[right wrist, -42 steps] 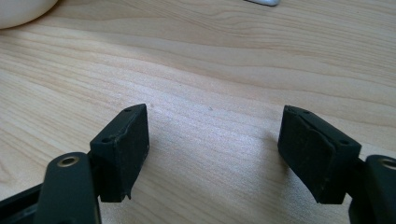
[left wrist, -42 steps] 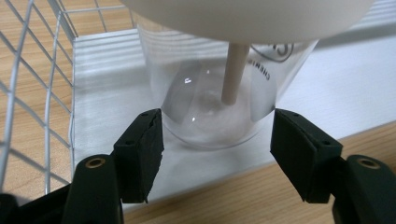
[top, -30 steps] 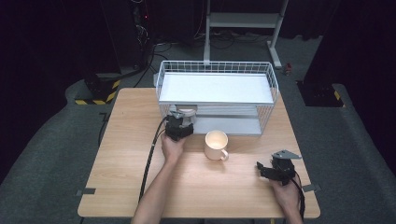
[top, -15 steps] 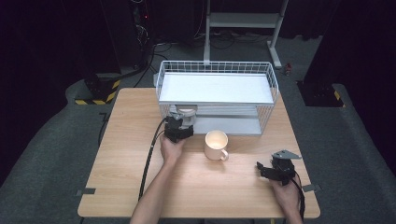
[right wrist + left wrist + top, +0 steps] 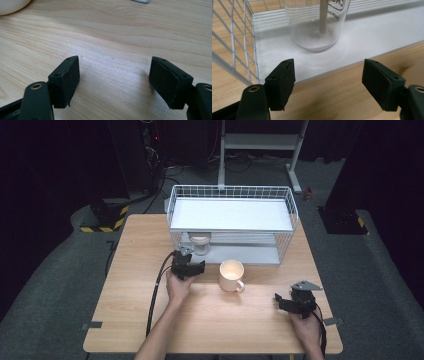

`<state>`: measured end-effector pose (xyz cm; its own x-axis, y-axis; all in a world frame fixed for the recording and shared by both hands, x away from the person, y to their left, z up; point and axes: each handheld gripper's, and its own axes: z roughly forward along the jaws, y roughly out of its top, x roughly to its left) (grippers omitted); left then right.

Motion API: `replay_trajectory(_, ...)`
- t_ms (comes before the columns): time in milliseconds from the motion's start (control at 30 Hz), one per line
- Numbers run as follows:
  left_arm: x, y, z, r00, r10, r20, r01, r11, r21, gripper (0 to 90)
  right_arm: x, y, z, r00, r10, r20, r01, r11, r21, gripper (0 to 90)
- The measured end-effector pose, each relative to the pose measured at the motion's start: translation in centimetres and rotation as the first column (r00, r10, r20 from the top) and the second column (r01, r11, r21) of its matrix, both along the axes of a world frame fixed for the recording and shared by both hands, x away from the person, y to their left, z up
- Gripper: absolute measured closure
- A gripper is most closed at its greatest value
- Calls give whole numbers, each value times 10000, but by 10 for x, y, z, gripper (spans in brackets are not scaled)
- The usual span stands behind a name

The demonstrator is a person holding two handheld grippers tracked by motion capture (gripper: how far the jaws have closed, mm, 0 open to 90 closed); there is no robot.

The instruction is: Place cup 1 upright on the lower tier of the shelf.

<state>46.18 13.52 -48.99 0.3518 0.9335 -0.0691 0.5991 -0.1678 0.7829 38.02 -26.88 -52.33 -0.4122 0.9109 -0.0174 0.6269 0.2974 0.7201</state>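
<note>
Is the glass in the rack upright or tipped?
Upright. The glass stands base-down on the rack's lower shelf; the open left tool is clear of it.

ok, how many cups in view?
2. A clear glass stands on the rack's lower shelf, left end, just ahead of the left gripper, whose jaws have just been opening with nothing between them. A cream mug sits on the table in front of the rack. More could be hidden.

Rack (image 5: 232, 195): on the table (image 5: 125, 320), at its far edge.
Glass (image 5: 201, 242): in the rack, on the bottom shelf, left end.
Left gripper (image 5: 187, 265): on the table just before the glass, apart from it.
Mug (image 5: 231, 275): on the table before the rack, right of the left gripper.
Right gripper (image 5: 295, 302): near right corner, well apart from the mug.
</note>
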Motion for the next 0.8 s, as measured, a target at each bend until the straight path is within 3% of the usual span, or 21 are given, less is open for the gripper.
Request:
replay_trajectory(267,-13,3,5,9997,-252,62,253,9996,-124,256,0,0,0,10000,-1,-1,1,10000,2,252)
replay_trajectory(300,-16,2,5,9995,-310,-57,312,9991,288,253,0,0,0,10000,-3,-4,3,10000,3,252)
replay_trajectory(433,-23,0,7,9989,-462,-21,462,9977,494,240,0,0,0,10000,-2,-3,2,10000,4,252)
replay_trajectory(600,-32,3,10,9985,-523,129,522,9986,75,245,0,0,0,10000,9,6,-9,10000,-5,252)
replay_trajectory(800,-42,6,15,9980,-545,313,542,9985,88,244,0,0,0,10000,-2,-2,2,10000,3,252)
